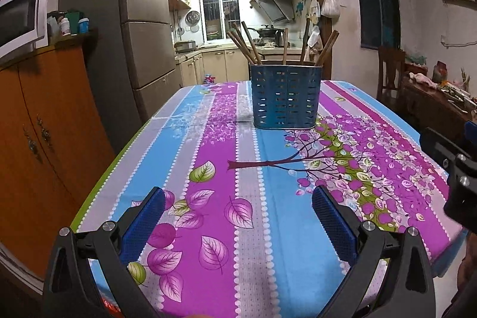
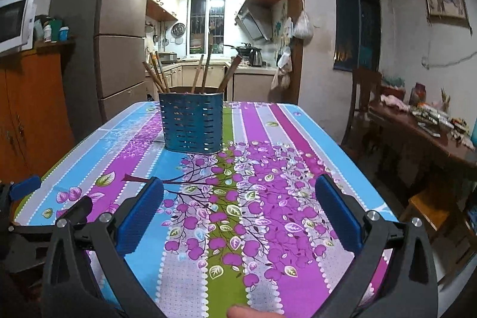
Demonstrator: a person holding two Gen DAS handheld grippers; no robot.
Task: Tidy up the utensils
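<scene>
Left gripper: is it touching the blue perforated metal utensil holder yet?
Apart. In the left wrist view the left gripper hangs open over the near tablecloth, with a wide stretch of cloth before the blue perforated metal utensil holder.

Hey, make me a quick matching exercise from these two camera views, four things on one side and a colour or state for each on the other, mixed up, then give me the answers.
Things:
1. utensil holder
2. chopsticks
3. left gripper
4. tablecloth

Colour or state:
A. open, holding nothing
B. blue, perforated, standing upright on the table
C. striped purple, blue and grey with leaves and a tree
D. brown sticks leaning out of the top of a container

Right pairs: 1-B, 2-D, 3-A, 4-C.

The right gripper is open too, so A could fit it as well, but it is not in the list.
</scene>
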